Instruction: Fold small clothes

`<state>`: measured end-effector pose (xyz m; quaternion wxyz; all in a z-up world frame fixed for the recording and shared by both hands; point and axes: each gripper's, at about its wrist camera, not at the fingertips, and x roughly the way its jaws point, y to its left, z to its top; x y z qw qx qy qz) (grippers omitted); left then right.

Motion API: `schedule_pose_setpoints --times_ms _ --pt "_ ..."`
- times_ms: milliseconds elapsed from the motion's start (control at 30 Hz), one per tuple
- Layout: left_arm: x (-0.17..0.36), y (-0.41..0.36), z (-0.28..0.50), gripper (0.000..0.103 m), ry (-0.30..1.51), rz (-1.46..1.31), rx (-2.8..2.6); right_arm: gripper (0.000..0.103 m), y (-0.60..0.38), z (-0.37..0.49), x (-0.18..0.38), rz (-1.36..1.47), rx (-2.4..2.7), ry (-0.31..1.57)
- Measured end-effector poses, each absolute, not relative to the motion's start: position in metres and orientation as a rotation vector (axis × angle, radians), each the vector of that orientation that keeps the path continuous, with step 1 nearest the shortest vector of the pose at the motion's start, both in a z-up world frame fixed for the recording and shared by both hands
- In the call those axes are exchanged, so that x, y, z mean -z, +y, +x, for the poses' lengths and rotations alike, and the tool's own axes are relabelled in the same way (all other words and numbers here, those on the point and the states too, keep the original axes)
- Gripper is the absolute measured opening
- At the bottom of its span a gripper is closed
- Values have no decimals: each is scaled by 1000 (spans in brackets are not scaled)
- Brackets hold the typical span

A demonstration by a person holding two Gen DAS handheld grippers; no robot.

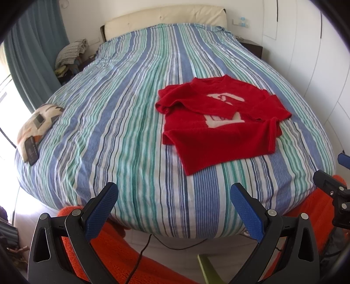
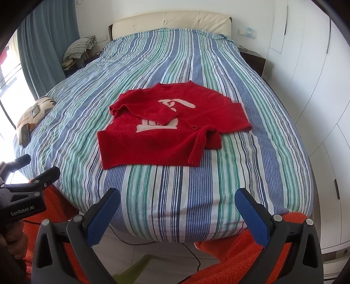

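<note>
Bedroom light falls across the wide bed under its blue, green and white striped cover [image 2: 175, 196], with a cream padded headboard [image 2: 172, 20] at the far end and white wardrobe doors [image 2: 317, 87] along the right. My small red knitted sweater with a cream motif on the chest [image 2: 153, 142] lies on the near half of that bed, neck away from me and hem towards me, well clear of the edge. Both sleeves are already turned in over the body: the sleeve on the left lies across the chest and covers part of the motif, and the one on the right is bent back with its cuff near the middle. The hem corner on the right is flipped up in a narrow ridge. My left claw [image 1: 174, 207] and my right claw [image 2: 177, 215] both hang near the foot of the bed, blue pads spread wide, gripping nothing and touching nothing. I judge the sleeve step to be done and the lengthwise fold still to come. For that I would bring one claw to each hem corner, pinch through both layers of knit, and carry the hem up towards the neck together so the sleeves stay trapped inside. The flipped corner wants flattening first, or the fold will sit crooked. On the bed's far left a patterned cushion [image 2: 32, 113] carries a dark phone [image 2: 25, 133], well apart from my work.
</note>
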<state>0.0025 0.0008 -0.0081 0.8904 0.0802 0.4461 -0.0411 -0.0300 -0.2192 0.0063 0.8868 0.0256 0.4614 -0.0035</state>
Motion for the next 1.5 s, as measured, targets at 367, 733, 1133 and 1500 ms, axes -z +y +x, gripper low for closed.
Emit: schedule_pose_setpoints --times_ms 367,733,1133,1500 --pt "10 -1 0 102 935 174 98 103 -215 -32 -2 53 2 973" --pt "13 -1 0 102 944 174 97 103 -214 -32 2 58 -2 984" --pt "12 -1 0 102 945 173 97 103 -212 -34 4 61 -8 988" --pt "13 -2 0 102 944 173 96 103 -211 -34 3 59 -6 987"
